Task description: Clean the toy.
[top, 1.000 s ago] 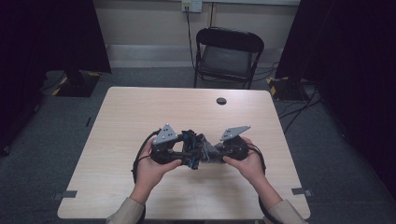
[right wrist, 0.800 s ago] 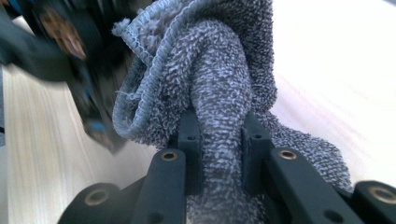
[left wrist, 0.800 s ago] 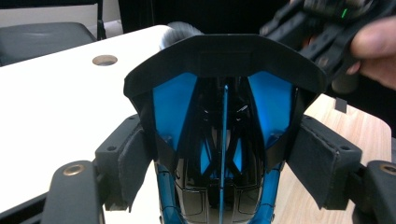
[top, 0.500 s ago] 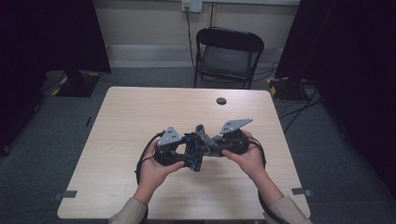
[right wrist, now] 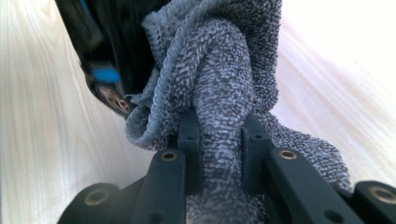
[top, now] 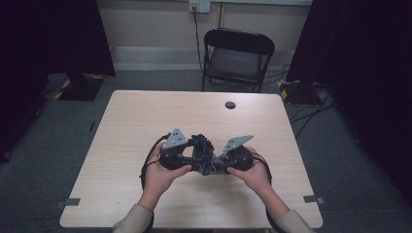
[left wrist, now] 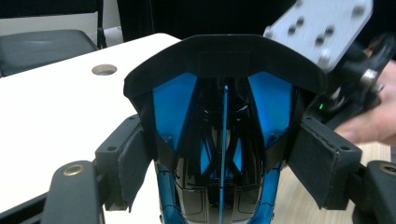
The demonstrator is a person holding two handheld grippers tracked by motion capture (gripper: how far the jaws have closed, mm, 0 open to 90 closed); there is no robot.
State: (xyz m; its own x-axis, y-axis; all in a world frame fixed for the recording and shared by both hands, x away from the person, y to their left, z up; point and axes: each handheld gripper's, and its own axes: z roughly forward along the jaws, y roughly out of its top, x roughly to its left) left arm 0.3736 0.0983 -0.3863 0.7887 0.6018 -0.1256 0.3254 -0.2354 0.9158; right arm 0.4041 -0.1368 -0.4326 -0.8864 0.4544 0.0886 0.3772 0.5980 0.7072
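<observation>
A glossy black object with blue panels hangs above the middle of the table between both hands. My left gripper comes in from the left; in the left gripper view its pads press on the two sides of the object, so the left gripper is shut on it. My right gripper meets it from the right. Its jaws pinch a bunched grey terry cloth that lies against the black and blue object.
The light wooden table has a round cable hole near its far edge. A black folding chair stands behind the table. The right hand and its grey plate sit close behind the object in the left gripper view.
The right gripper lifted a little, then sank again and shifted slightly left with the cloth against the object. The left gripper stayed where it was.
</observation>
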